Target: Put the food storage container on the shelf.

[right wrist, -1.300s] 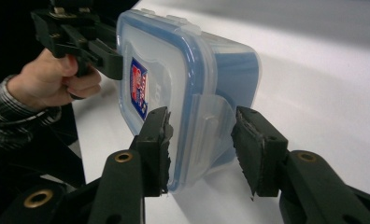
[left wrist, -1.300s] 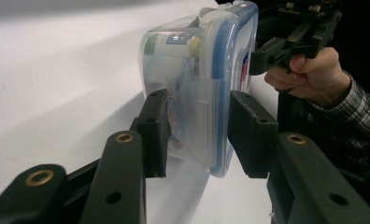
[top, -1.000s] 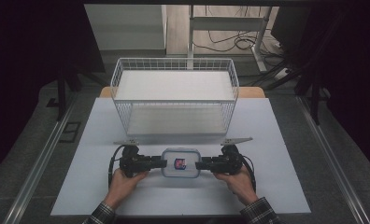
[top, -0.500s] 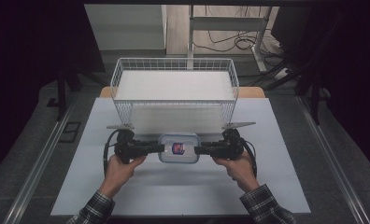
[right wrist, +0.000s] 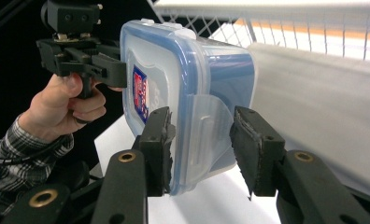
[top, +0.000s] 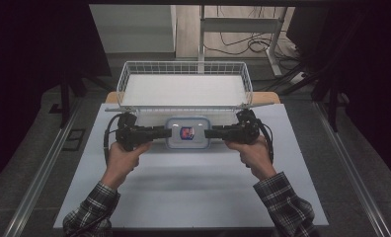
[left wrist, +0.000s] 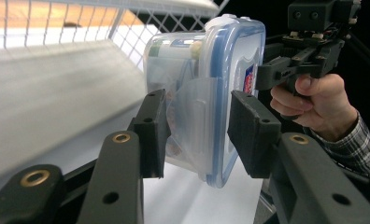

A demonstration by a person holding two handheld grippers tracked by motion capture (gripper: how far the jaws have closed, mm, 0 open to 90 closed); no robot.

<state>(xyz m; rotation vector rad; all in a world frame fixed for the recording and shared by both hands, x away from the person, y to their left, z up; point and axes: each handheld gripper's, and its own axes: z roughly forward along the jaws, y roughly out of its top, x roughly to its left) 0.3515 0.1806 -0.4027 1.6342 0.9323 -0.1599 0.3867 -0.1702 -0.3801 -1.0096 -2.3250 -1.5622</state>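
Carried forward since a second ago, the clear lidded container (top: 186,132) now hangs above the white table (top: 193,192), just short of the wire basket's (top: 183,81) near wall and about level with its rim. Both grippers hold it from opposite ends: the left gripper (left wrist: 197,135) and the right gripper (right wrist: 199,149) each straddle a side latch flap, though daylight shows between some pads and the plastic, so the grip looks loose. I would squeeze firmer, keep both hands level and lift higher before crossing the rim. Inside, the basket is bare, offering ample room to set it down; the near wire edge is the one snag.
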